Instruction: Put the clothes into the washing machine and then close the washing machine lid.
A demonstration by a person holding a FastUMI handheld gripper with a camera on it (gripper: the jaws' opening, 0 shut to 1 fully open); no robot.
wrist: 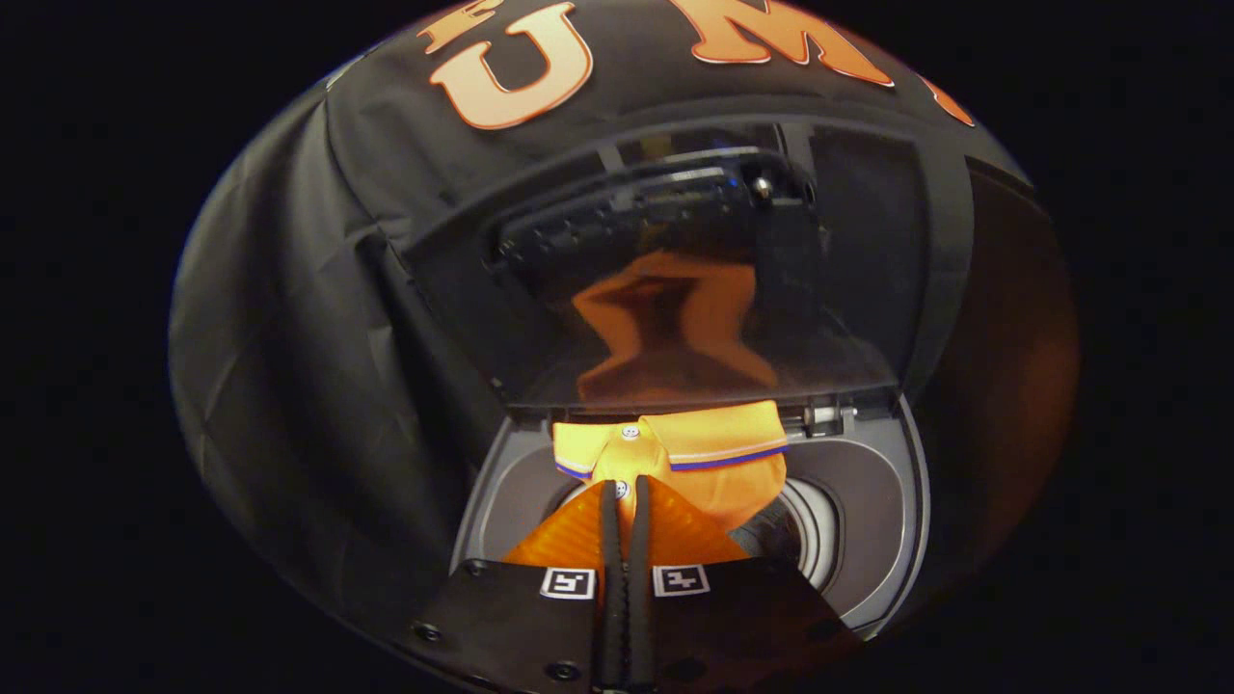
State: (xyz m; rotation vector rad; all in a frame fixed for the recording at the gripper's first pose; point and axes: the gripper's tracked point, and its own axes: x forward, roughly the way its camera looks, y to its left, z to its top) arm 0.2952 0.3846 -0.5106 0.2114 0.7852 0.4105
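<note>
An orange polo shirt with a striped collar hangs over the round drum opening of a grey top-loading washing machine. My gripper is shut on the shirt just below its collar buttons, with cloth pinched between both fingers. The shirt's front spreads out to either side of the fingers. Beyond it the machine's dark glass lid stands raised, and the shirt and the gripper are mirrored in the glass.
The lid's hinge sits at the back rim, right of the collar. Black booth cloth hangs close behind and to the left of the machine. A brown wall lies to the right.
</note>
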